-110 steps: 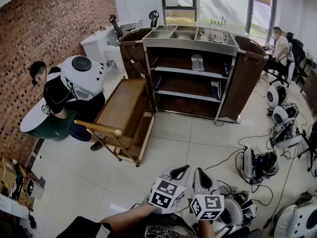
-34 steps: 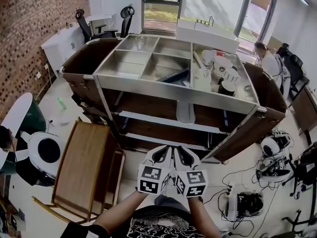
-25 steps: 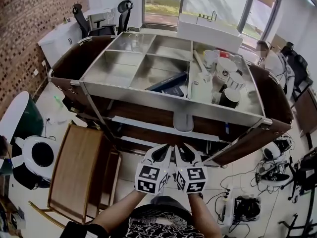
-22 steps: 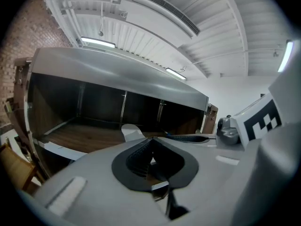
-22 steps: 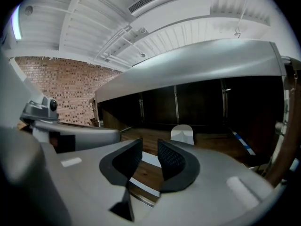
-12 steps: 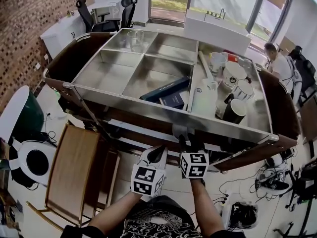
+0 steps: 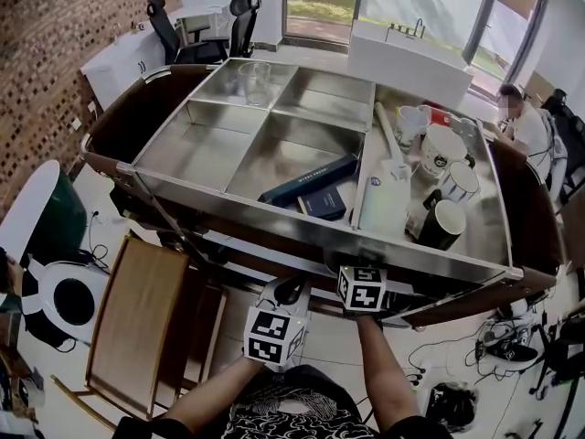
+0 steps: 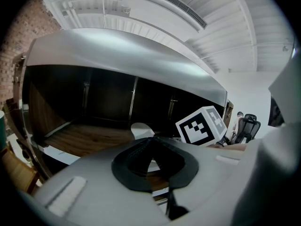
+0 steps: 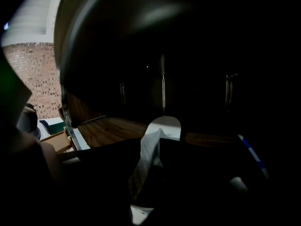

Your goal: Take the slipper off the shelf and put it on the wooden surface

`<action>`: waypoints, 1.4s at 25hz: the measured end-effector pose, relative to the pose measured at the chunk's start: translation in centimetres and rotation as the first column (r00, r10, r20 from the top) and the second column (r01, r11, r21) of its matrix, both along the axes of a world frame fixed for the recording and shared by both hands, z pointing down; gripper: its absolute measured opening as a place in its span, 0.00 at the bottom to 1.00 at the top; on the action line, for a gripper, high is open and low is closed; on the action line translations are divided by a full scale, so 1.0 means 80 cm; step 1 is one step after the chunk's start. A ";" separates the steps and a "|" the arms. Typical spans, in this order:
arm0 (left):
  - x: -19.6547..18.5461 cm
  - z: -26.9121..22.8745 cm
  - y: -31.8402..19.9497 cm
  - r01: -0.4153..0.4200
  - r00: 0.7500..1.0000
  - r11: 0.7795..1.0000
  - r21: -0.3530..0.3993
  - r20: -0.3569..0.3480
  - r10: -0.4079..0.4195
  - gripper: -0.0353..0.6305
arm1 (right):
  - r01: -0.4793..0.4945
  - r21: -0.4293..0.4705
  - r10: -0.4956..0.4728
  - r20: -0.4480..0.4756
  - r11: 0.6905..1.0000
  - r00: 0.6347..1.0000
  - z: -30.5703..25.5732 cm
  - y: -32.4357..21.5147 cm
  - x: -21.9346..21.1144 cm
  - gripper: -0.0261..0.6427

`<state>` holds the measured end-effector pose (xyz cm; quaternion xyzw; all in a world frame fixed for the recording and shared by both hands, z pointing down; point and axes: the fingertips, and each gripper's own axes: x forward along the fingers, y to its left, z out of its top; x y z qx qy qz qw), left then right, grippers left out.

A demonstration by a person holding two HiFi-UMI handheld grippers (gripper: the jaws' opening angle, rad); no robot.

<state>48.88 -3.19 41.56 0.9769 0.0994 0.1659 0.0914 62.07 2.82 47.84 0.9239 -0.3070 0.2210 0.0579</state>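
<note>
In the right gripper view a pale grey slipper (image 9: pixel 159 134) lies toe-away on the dark cart's wooden middle shelf (image 9: pixel 108 128). My right gripper (image 9: pixel 151 149) is low over it; its jaws are opening, with the slipper's strap in the gap between them and no pad pressing on it. From the head view the right gripper (image 7: pixel 361 286) reaches under the cart's steel top (image 7: pixel 274 222), which hides its fingertips and the slipper. My left gripper (image 7: pixel 288 293) hangs back, shut and empty. The left gripper view also shows the slipper (image 8: pixel 141 129) beyond the shut left gripper (image 8: pixel 150 150).
A low wooden trolley (image 7: pixel 137 314) stands on the floor to the cart's left. The steel top holds books (image 7: pixel 306 181), cups (image 7: pixel 443 222) and a white bottle. A white round machine (image 7: pixel 69 300) sits far left, with cables and devices on the floor at right.
My right gripper has pushed forward from beside the left one and gone in under the cart's top toward the slipper. The left gripper has stayed back. The camera has come closer to the cart.
</note>
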 end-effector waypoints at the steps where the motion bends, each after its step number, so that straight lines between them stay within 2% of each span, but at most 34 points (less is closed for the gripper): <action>1: 0.002 0.000 -0.005 0.008 1.000 1.000 -0.001 0.000 -0.008 0.06 | -0.006 -0.016 0.006 0.010 1.000 1.000 0.006 -0.001 0.006 0.19; 5: 0.009 0.006 -0.020 0.037 0.999 0.999 -0.006 0.008 -0.037 0.06 | -0.019 -0.076 0.024 0.068 0.997 0.997 0.034 -0.001 0.018 0.19; 8: 0.008 0.010 -0.023 0.045 0.999 0.999 -0.010 0.016 -0.045 0.06 | -0.004 -0.120 0.012 0.073 0.993 0.997 0.047 -0.001 0.017 0.11; 12: 0.004 0.011 -0.025 0.053 0.998 0.999 -0.012 0.020 -0.052 0.06 | -0.004 -0.116 0.013 0.079 0.993 0.997 0.042 -0.001 0.013 0.06; 25: -0.021 0.008 -0.025 0.081 0.997 0.997 -0.021 0.012 -0.080 0.06 | -0.008 -0.085 0.013 0.054 0.996 0.998 0.021 0.005 -0.029 0.05; 35: -0.085 0.002 -0.041 0.125 0.992 0.992 -0.029 0.006 -0.125 0.06 | -0.003 -0.073 0.005 0.030 0.997 1.000 0.001 0.002 -0.089 0.05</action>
